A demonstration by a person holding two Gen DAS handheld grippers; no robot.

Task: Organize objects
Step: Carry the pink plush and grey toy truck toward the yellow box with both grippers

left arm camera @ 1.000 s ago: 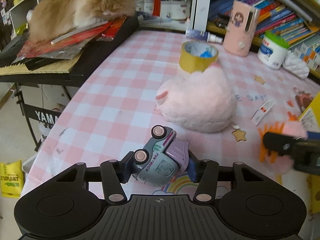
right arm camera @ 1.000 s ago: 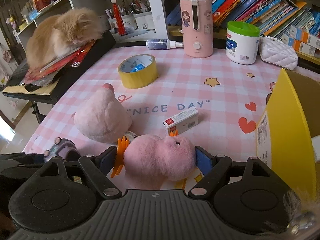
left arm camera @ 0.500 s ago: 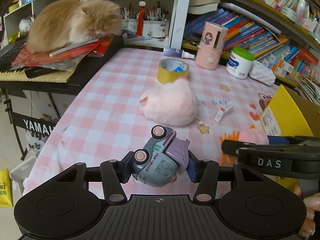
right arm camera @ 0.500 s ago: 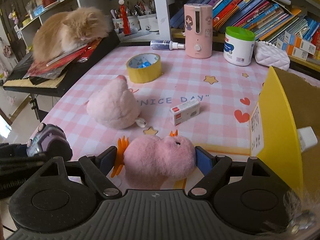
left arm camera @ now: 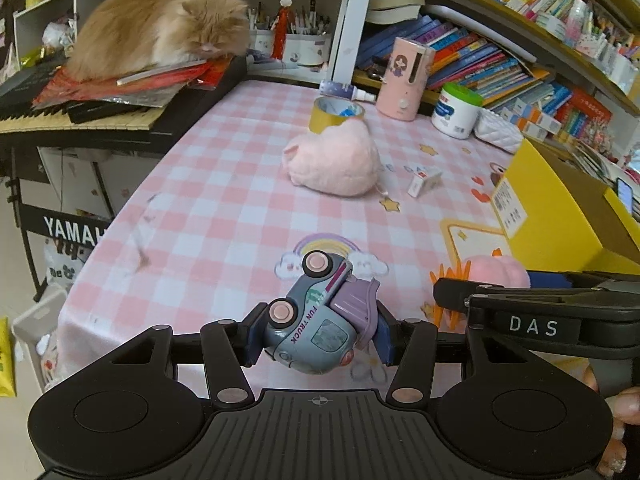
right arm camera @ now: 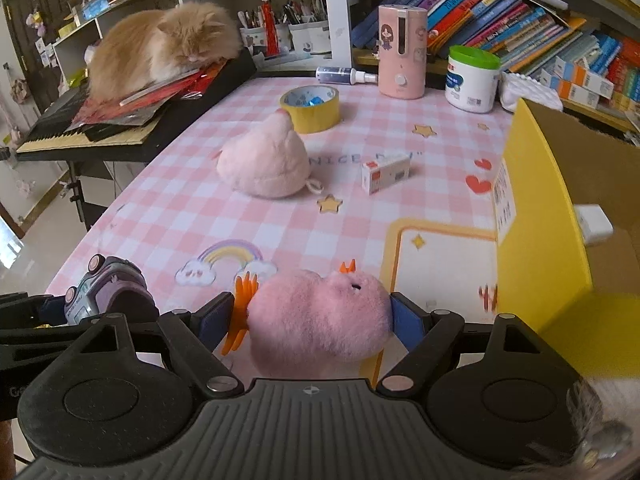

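Step in hand, as we judge it: transport. Both grippers loaded and up off the table, nothing dropped off yet.

Left gripper (left arm camera: 318,334) is clamped on the toy truck (left arm camera: 316,328), lower centre of the left wrist view, truck tilted on its side with wheels pointing upper left. It reads as lifted above the checked tablecloth (left arm camera: 208,208), not resting on it.

Right gripper (right arm camera: 316,322) is clamped on the pink plush bird (right arm camera: 320,316), lower centre of the right wrist view, orange feet sticking out past the left finger. Same bird shows at right middle of the left wrist view.

Likely target: the yellow box (right arm camera: 536,216) at the right edge of the frame, open cardboard interior visible, something white already inside.

Next move, our call:
- right gripper goes first, it sits just beside the box wall; needs to get over the rim, then let go
- left gripper crosses right after; the two are close, so we stagger to avoid a clash

Left on the table mid-frame: bigger pink plush (right arm camera: 264,164), small white box (right arm camera: 386,172), yellow tape roll (right arm camera: 310,108). Cat (right arm camera: 160,46) upper left, on the keyboard, well clear.
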